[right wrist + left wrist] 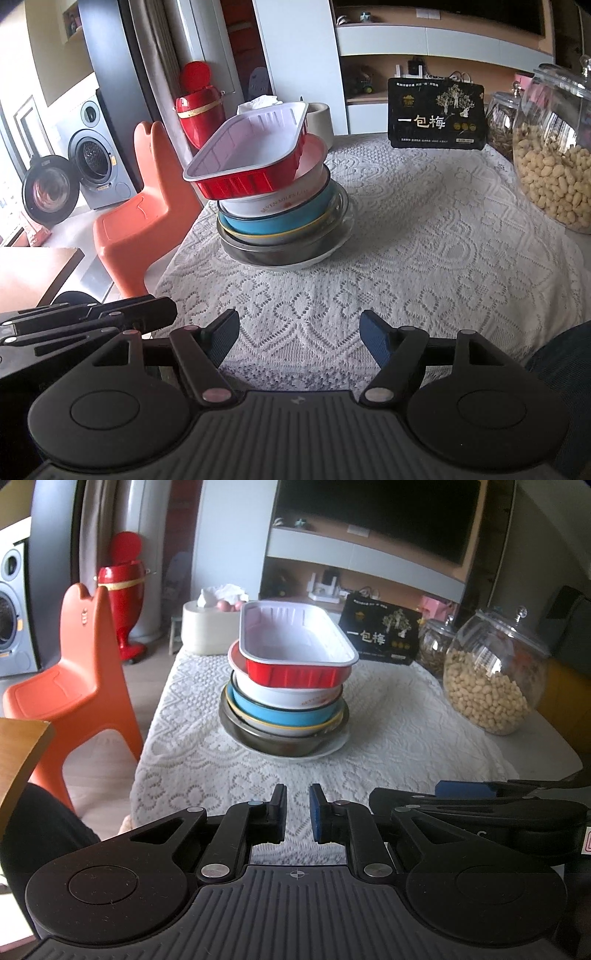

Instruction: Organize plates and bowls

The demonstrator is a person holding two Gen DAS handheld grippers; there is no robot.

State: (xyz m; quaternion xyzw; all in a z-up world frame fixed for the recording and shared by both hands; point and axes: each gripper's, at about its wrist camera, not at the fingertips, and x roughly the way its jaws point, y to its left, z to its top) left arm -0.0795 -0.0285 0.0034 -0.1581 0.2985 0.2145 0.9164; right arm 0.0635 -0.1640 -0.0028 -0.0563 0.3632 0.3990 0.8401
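The dishes sit in one stack at mid-frame on the lace-covered desk (pixel 424 258): a red foil tray (pixel 251 155) tilted on a white bowl (pixel 280 203), a blue bowl (pixel 280 221), a metal bowl (pixel 258 251) and a white plate (pixel 325 254). This fits a finished stack or one awaiting sorting, so any handling should steady the tilted tray. Both grippers hover low at the near edge, the left gripper (pixel 297 814) narrowly parted and empty, the right gripper (pixel 299 336) spread wide, holding nothing.

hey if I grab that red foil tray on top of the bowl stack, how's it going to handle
The red foil tray looks thin-walled, so probably light and easy to dent if squeezed. It sits tilted and overhangs the white bowl, so a nudge could likely tip or slide it off. It appears empty.
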